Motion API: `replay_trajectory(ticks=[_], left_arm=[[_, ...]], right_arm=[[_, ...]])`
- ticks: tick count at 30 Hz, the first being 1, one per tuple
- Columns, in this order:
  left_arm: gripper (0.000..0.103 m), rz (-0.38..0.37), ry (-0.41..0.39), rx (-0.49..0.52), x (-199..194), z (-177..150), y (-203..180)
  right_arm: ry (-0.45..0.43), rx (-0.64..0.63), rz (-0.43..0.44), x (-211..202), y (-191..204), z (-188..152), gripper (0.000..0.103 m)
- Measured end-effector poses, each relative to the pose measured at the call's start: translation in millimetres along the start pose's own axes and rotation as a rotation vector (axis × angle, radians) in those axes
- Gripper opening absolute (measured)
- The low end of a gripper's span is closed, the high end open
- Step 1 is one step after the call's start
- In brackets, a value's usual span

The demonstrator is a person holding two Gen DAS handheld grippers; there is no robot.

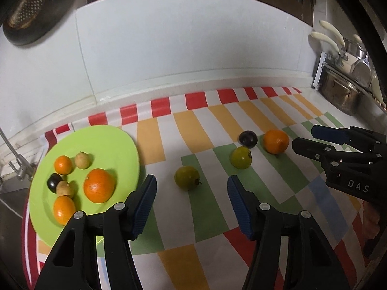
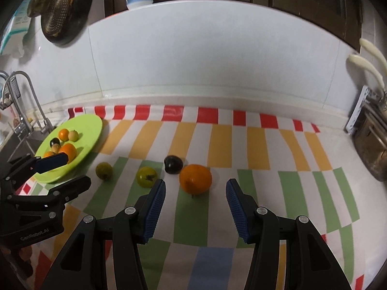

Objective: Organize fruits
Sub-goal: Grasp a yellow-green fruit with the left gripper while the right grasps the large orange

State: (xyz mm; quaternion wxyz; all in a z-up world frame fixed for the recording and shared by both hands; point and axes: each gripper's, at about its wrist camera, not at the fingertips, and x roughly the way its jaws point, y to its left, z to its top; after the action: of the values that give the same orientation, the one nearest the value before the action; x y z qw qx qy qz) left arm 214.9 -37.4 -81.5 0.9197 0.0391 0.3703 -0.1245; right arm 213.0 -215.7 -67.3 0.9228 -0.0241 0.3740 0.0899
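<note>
1. Six fruits are already sitting on the green plate (image 1: 116,140) at the left: oranges, a dark plum, pale small fruits
2. Four are waiting on the bench cloth (image 2: 254,145): two green fruits (image 1: 187,177), dark plum (image 1: 248,139), orange (image 2: 195,178)
3. Left gripper (image 1: 191,207) and right gripper (image 2: 195,211) jaws are standing partly open, holding nothing

A home kitchen: a white tiled wall (image 2: 193,55) backs the worktop (image 2: 241,101), a tap (image 2: 29,89) stands over a sink at the left, a strainer (image 2: 58,12) hangs above, and steel pots (image 1: 343,96) sit at the right.
</note>
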Motion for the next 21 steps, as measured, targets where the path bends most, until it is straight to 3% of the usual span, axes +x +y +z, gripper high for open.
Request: replay_trajectory(ticks=[6, 21], left_arm=[[0.054, 0.006, 0.038, -0.009, 20, 6, 6], [0.030, -0.047, 0.120, -0.059, 49, 11, 15]], right_arm=[[0.032, 0.009, 0.019, 18, 0, 0, 0.053], [0.066, 0.033, 0.042, 44, -2, 3, 0.052]])
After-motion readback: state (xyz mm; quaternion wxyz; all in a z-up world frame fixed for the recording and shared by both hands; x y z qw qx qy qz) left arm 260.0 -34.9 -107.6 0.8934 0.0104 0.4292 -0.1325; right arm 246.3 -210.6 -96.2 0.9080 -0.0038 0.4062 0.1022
